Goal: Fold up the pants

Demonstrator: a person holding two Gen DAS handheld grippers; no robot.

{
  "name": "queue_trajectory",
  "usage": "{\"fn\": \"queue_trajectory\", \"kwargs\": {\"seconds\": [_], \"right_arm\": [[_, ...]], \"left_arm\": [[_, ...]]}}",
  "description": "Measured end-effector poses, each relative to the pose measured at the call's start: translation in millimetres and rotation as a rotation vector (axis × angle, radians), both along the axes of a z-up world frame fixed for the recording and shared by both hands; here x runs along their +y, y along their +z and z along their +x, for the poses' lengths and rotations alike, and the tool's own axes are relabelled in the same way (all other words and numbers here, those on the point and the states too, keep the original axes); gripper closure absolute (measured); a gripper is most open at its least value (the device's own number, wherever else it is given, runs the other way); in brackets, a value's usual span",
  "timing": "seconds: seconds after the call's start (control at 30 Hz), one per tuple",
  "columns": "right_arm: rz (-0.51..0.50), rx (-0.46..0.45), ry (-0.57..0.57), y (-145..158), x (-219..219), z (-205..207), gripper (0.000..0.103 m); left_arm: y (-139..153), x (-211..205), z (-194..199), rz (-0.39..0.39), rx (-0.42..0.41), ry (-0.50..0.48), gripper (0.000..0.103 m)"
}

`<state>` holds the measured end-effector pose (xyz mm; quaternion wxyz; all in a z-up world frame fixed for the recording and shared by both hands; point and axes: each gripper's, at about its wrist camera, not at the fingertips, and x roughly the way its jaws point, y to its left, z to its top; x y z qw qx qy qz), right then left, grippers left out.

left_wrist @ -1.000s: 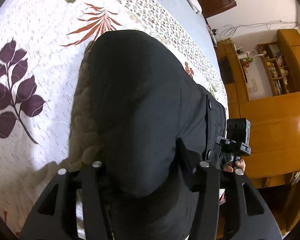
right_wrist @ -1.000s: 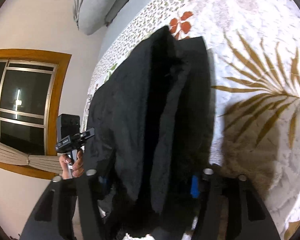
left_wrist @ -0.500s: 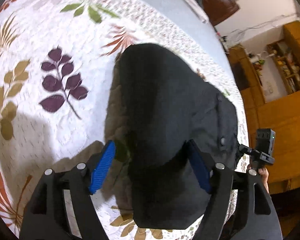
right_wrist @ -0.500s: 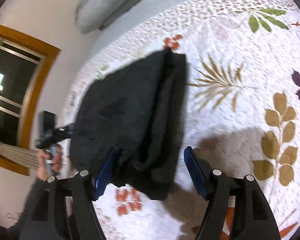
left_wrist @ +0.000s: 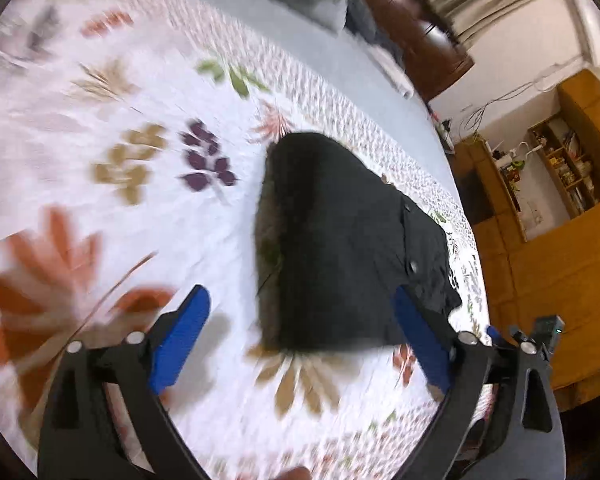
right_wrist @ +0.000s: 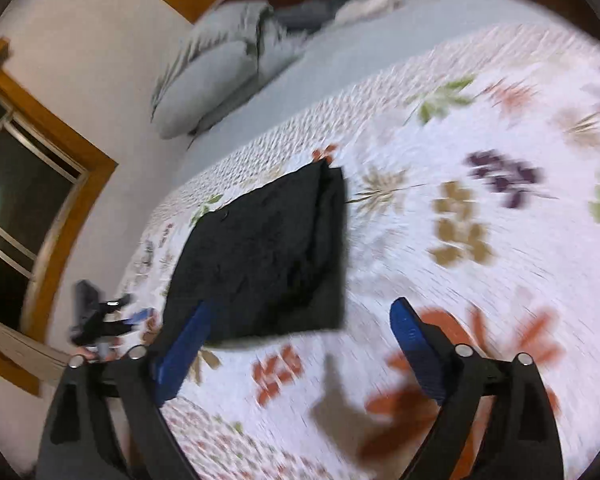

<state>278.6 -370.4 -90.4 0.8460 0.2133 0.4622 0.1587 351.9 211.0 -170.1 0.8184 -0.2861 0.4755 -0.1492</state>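
Closest to the lens in the left wrist view, the left gripper [left_wrist: 300, 328] has its jaws spread wide. They've just been opening, and there's nothing pinched between the blue pads [left_wrist: 178, 340], only bedspread showing through the gap. Same deal on the other side: the right gripper [right_wrist: 300, 332] has also just been opening, its jaws are splayed right out and it's holding nothing, with its own blue pads [right_wrist: 414, 344] hanging over the quilt.

Just past the fingertips sit the black pants [left_wrist: 340, 248], folded into a compact, roughly rectangular bundle lying flat on the floral bedspread [left_wrist: 120, 200]. From the right wrist view the pants [right_wrist: 268, 256] show stacked layers along their right edge, and the near corner of the bundle sits right by the left pad of that gripper, though I can't tell if it touches. A couple of small buttons show on the right part of the bundle in the left view.

Each camera catches the other gripper off at the edge, beside the pants. Everything's a bit motion-blurred, especially the leaf prints.

Further back the quilt gives way to a plain pale blue sheet [right_wrist: 340, 80], then grey pillows [right_wrist: 216, 76] up against the wall. Beyond that there's a wood-framed window [right_wrist: 28, 200] on one side and wooden shelving [left_wrist: 560, 160] on the other.
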Motion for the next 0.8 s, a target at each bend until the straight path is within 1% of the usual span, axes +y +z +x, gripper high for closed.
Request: {"fn": "queue_trajectory", "kwargs": {"seconds": [0.03,0.07,0.1,0.13,0.17,0.2,0.23,0.27,0.3,0.4,0.43,0.5,0.57,0.63,0.7,0.8], "right_arm": [[-0.036,-0.020,-0.016,7,-1,-19,0.004],[-0.074,-0.037,-0.047,15,-2,-46,0.003],[-0.096,-0.043,-0.065,21,-5,-65,0.003],[-0.118,-0.049,-0.085,25,-4,-84,0.003],[-0.158,-0.051,-0.112,31,-4,-109,0.003],[-0.195,-0.049,-0.123,36,-2,-130,0.003],[-0.210,-0.050,-0.128,39,2,-144,0.003],[-0.225,-0.057,-0.151,46,2,-168,0.003],[-0.226,-0.068,-0.167,53,3,-186,0.003],[-0.224,-0.101,-0.178,72,13,-232,0.003],[-0.249,-0.118,-0.186,80,20,-250,0.003],[-0.284,-0.140,-0.177,91,32,-274,0.003],[-0.311,-0.161,-0.177,104,47,-296,0.003],[-0.340,-0.193,-0.169,116,63,-315,0.003],[-0.391,-0.232,-0.170,131,84,-336,0.003],[-0.418,-0.274,-0.130,150,110,-360,0.003]], "left_arm": [[13,5,-27,0.049,-0.026,0.012,0.003],[24,7,-49,0.103,-0.046,0.031,0.003],[38,10,-80,0.171,-0.085,0.058,0.003],[47,11,-101,0.220,-0.106,0.076,0.003],[60,10,-128,0.293,-0.136,0.102,0.003],[69,10,-142,0.332,-0.160,0.118,0.003],[82,8,-167,0.387,-0.196,0.149,0.003],[93,6,-189,0.426,-0.226,0.167,0.003],[107,-1,-215,0.483,-0.261,0.162,0.003],[138,-21,-263,0.631,-0.335,0.213,0.003],[149,-29,-283,0.666,-0.360,0.229,0.003],[165,-46,-310,0.673,-0.374,0.246,0.003],[178,-64,-335,0.650,-0.363,0.250,0.003],[186,-86,-355,0.650,-0.340,0.218,0.003],[189,-105,-365,0.655,-0.307,0.183,0.003],[196,-131,-391,0.608,-0.299,0.159,0.003]]}}
